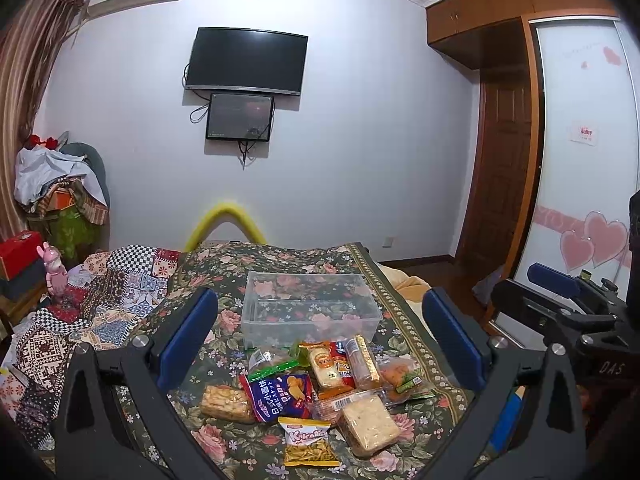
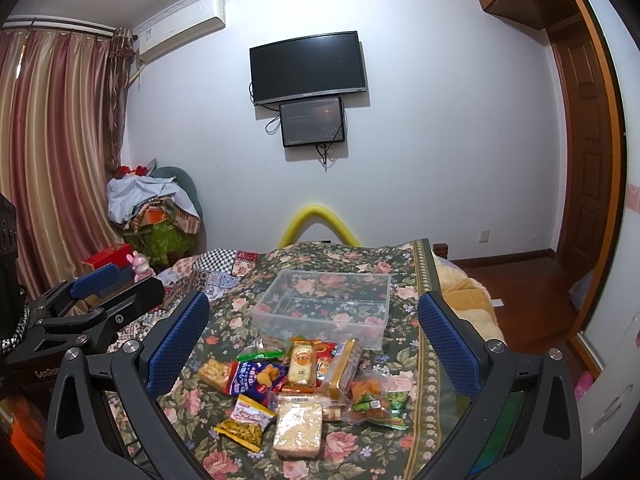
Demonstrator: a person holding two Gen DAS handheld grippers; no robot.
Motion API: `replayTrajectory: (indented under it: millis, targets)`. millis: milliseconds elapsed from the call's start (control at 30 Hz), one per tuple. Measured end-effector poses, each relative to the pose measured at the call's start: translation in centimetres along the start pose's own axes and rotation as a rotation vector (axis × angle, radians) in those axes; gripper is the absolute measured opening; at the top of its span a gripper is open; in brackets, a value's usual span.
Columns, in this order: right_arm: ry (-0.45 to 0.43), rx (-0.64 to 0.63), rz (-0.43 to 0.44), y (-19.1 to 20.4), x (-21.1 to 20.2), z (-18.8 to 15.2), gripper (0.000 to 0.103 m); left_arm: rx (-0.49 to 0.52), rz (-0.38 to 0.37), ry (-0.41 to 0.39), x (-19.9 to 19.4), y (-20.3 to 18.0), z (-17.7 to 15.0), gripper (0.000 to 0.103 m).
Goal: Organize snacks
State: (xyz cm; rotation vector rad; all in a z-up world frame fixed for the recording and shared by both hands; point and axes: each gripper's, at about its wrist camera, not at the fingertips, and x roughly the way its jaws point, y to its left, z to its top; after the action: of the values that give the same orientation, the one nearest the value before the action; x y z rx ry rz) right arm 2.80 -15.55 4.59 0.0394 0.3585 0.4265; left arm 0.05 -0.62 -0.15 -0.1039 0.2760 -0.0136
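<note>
Your left gripper [image 1: 320, 344] and right gripper [image 2: 314, 340] both hang with fingers wide apart and hold nothing, above the pile of wrapped snack packets [image 1: 320, 388] lying on the flowery bedspread [image 1: 224, 444], just in front of the see-through plastic box [image 1: 310, 308].

Wall-mounted television [image 2: 307, 67] dark up top, a smaller screen [image 2: 312, 121] hanging just beneath, cables dangling. Air conditioner [image 2: 182, 28] high on the left, striped curtains [image 2: 52, 148] below it. A pink rabbit figure [image 2: 140, 265] sits beside a red box [image 2: 107, 256]. Yellow foam tube [image 2: 318, 224] arches behind the floral bedspread [image 2: 400, 452].
</note>
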Motion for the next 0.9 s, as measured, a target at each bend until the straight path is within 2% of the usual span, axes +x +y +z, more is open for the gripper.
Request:
replayTrajectory:
  millis: [267,600,833,900]
  targets:
    - [0.023,0.006,0.001,0.0,0.8,-0.3,0.103,0.0,-0.005,0.029,1.0,0.7,-0.5,0.103]
    - [0.116,0.03,-0.037,-1.7,3.8,-2.0,0.103,-0.026,0.019,0.152,4.8,3.9,-3.1,0.103]
    - [0.212,0.014,-0.068,-2.8,6.5,-4.0,0.103,-0.041,0.055,0.269,8.0,6.7,-5.8,0.092]
    - [0.246,0.015,-0.07,-3.2,7.2,-4.7,0.1,-0.047,0.059,0.313,9.0,7.6,-6.8,0.087]
